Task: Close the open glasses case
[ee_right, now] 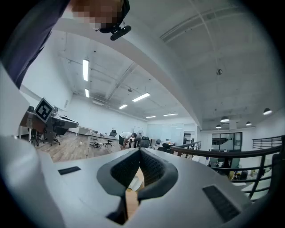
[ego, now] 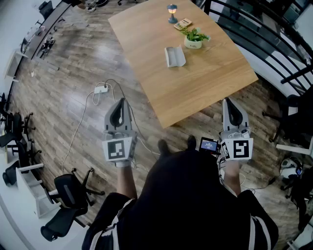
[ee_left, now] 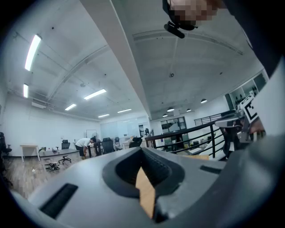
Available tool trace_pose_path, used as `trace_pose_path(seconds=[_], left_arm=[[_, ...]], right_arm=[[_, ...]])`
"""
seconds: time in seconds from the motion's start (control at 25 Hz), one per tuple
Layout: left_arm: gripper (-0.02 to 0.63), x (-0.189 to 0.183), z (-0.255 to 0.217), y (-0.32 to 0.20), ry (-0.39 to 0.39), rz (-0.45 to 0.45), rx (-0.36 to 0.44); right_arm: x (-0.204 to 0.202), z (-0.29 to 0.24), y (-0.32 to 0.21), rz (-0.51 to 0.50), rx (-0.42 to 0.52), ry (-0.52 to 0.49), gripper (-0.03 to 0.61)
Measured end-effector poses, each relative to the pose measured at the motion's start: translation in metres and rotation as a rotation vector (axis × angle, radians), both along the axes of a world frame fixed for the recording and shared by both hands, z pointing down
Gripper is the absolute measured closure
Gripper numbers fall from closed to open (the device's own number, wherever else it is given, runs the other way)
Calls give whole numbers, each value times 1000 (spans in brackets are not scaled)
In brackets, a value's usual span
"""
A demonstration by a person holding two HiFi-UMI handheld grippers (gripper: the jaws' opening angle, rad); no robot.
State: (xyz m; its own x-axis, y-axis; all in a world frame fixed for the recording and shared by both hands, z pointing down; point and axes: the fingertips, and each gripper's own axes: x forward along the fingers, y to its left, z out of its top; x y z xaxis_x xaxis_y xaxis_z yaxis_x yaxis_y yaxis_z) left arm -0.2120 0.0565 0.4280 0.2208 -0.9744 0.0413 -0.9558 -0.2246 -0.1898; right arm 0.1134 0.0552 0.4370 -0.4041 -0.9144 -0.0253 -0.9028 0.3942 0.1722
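Approach is the step in hand, I judge: the worktop [ego: 205,83] lies ahead with the open glasses case [ego: 175,56] near its middle, well apart from the left claw [ego: 121,105] and right claw [ego: 230,107] — each level by the body, jaws together, empty. Next comes stepping in and pushing the lid down. Around it is an office room with a plank floor [ego: 73,63] and black chairs [ego: 68,190]. On the light wood stand a potted plant [ego: 194,38] and a small lamp [ego: 172,13].

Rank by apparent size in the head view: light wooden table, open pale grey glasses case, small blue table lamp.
Largest: light wooden table.
Next: open pale grey glasses case.
Smallest: small blue table lamp, though it stands farther from the camera.
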Motion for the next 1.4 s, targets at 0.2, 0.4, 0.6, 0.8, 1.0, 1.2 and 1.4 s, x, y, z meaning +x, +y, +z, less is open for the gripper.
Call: trace_pose_path(seconds=[0.2,0.4,0.6,0.8,1.0,1.2,1.4], left_arm=[[614,1,-1,4,7,6,-1],[614,4,1,7,7,12,-2],[614,15,0,6,10,15,-4],[615,37,2,4,23,-12,-20],[614,61,-4,1,-2,-50,-7],[614,87,-3,-4,-35,-65,-8],[614,80,9,-27,-20,-91,-21]], right_arm=[[0,1,5,1,-2,2,565],[4,1,10,5,-2,-11,565],[16,0,13,5,8,-79,565],[46,18,14,19,-30,-94,565],[81,44,15,6,-94,-135,565],[113,59,6,-1,-124,-143,565],[116,61,-27,13,-114,-117,565]])
